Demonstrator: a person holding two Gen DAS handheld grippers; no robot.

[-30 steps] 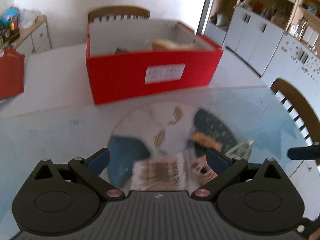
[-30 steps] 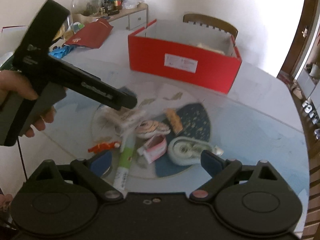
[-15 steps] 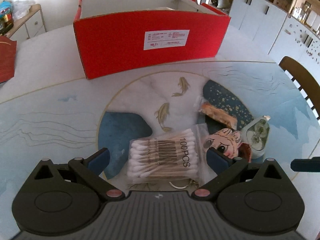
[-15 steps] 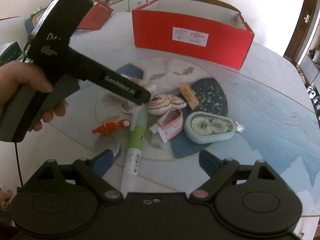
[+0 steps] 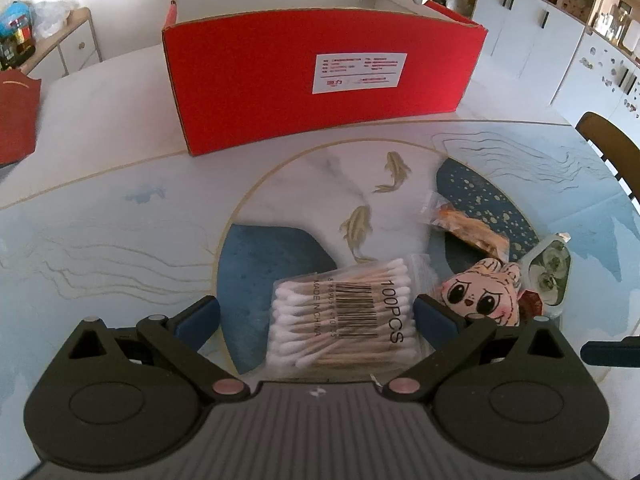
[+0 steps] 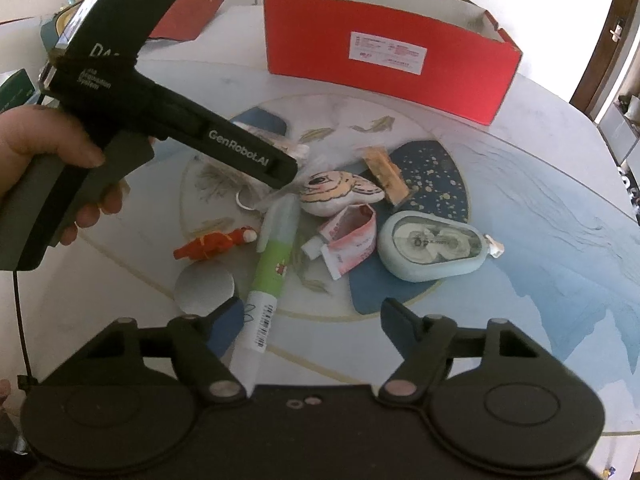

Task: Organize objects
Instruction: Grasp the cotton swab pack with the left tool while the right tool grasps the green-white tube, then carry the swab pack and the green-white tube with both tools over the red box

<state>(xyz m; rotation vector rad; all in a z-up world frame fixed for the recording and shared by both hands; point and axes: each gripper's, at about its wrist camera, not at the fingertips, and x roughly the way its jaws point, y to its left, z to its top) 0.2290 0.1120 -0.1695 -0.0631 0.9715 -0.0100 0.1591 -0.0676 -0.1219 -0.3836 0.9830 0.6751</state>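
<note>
Clear swab packet (image 5: 344,318) — barcoded, "100PCS".

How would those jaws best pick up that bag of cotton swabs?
Squeeze the bag of cotton swabs across its middle, coming down from above. It lies flat on the table, and the open left gripper already straddles it. The soft plastic should bunch and give the jaws purchase.

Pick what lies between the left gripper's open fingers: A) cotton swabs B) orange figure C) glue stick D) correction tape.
A: the left wrist view shows the cotton swabs pack lying between the open fingers of the left gripper.
</note>
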